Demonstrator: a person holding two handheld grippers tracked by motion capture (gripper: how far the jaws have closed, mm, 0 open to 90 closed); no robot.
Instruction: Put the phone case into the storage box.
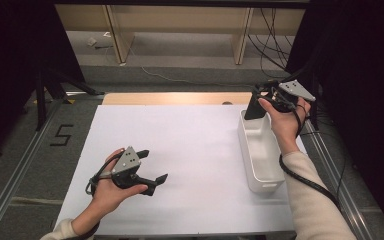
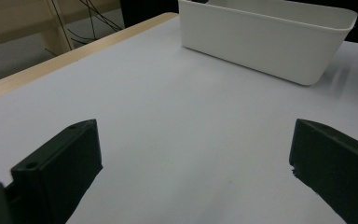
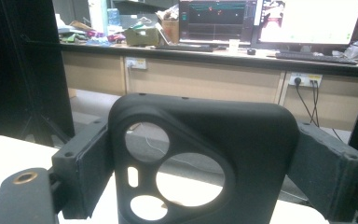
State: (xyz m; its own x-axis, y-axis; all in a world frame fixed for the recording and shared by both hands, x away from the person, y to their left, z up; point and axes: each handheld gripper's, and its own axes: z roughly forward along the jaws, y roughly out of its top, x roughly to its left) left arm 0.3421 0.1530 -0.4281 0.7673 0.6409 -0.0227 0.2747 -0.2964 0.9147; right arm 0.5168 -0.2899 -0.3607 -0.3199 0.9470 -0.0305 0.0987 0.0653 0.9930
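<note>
A black phone case (image 3: 205, 154) with round camera cut-outs stands upright between the jaws of my right gripper (image 3: 200, 163), which is shut on its two sides. In the high view this gripper (image 1: 261, 102) holds the case (image 1: 254, 107) over the far end of the white bin (image 1: 269, 175). My left gripper (image 1: 152, 167) rests low over the white table sheet at the near left, jaws wide apart with nothing between them. In the left gripper view its jaws frame bare sheet, and the bin (image 2: 270, 42) stands ahead.
The white sheet (image 1: 180, 150) covers a wooden table (image 1: 175, 97). Black cables trail from both grippers. Metal rails (image 1: 10, 180) run along the floor at both sides. Desks with monitors (image 3: 307, 21) stand behind the table.
</note>
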